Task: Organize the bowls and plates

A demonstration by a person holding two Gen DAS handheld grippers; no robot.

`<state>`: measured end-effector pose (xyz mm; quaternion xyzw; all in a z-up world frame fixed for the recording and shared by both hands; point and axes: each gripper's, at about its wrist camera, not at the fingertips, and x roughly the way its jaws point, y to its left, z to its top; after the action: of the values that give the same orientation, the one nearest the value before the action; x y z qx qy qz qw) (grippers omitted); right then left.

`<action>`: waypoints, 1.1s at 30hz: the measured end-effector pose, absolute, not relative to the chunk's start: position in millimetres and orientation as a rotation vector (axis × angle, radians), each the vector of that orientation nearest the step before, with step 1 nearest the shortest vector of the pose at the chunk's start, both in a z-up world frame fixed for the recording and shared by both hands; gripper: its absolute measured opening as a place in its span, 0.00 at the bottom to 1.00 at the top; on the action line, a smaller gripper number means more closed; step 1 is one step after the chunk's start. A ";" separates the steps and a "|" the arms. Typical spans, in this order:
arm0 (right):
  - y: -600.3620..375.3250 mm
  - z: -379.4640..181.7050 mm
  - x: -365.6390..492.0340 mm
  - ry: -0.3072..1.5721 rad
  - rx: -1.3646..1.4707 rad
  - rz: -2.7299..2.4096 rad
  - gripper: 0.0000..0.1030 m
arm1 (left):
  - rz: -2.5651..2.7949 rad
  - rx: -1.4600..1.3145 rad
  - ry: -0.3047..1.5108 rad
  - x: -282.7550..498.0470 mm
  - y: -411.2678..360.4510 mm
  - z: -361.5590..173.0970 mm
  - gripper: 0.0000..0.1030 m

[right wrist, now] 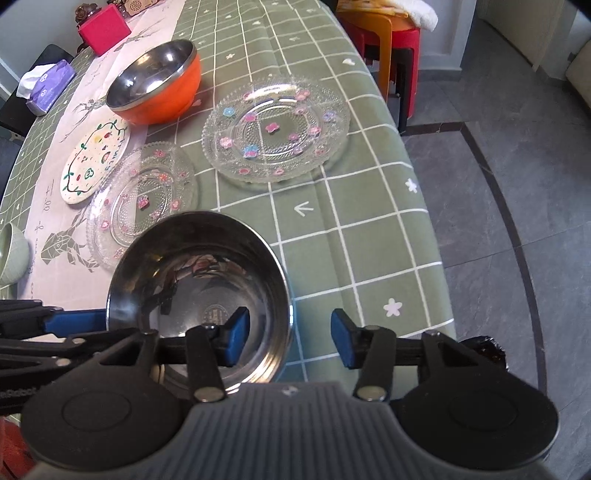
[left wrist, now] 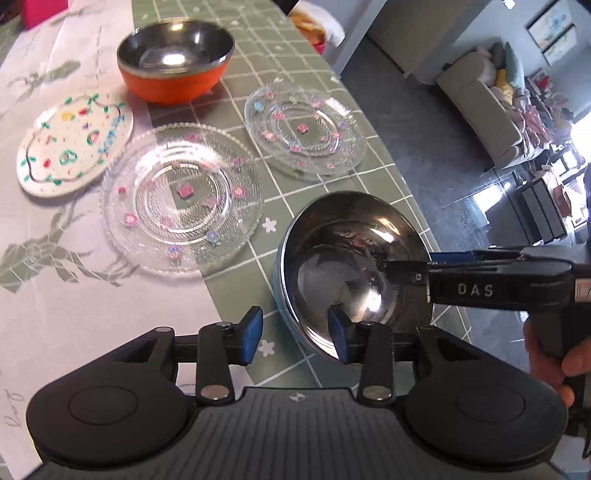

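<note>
A steel bowl with a blue outside [left wrist: 351, 240] [right wrist: 199, 258] stands on the green checked tablecloth near the table's edge. My left gripper [left wrist: 295, 338] is open and straddles the bowl's near rim: one blue pad is inside, the other outside, and neither presses. My right gripper [right wrist: 290, 339] is open too and straddles the opposite rim the same way. Each gripper shows in the other's view: the right gripper [left wrist: 391, 273] and the left gripper [right wrist: 99, 321]. Beyond lie two clear glass flower plates [left wrist: 183, 201] [left wrist: 304, 127], a white painted plate [left wrist: 74, 144] and an orange steel-lined bowl [left wrist: 173, 85].
A pale green bowl [right wrist: 11, 254] sits at the far left. A tissue pack [right wrist: 48, 86] and a pink box [right wrist: 103, 27] are at the back. The table edge [right wrist: 424, 236] curves along the right, with stools [right wrist: 388, 33] and grey floor beyond.
</note>
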<state>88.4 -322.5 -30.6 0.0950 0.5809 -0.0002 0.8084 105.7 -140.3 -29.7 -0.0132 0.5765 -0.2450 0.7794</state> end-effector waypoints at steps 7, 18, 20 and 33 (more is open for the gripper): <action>-314.0 12.2 76.3 1.084 0.169 0.049 0.52 | -0.550 0.025 1.026 95.7 -111.9 8.5 0.45; -262.9 41.6 98.8 0.968 0.090 0.166 0.55 | -0.516 0.206 0.879 124.7 -58.7 62.2 0.45; -253.1 39.7 108.5 0.976 0.066 0.173 0.56 | -0.496 0.229 0.911 134.7 -52.9 63.5 0.45; -229.0 17.3 191.0 1.078 0.059 0.123 0.64 | -0.399 0.325 1.019 198.3 -45.7 37.5 0.45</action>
<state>191.0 -229.0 17.3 0.0279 0.5129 0.0585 0.8560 198.3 -45.7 37.5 0.1539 0.4822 -0.1889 0.8415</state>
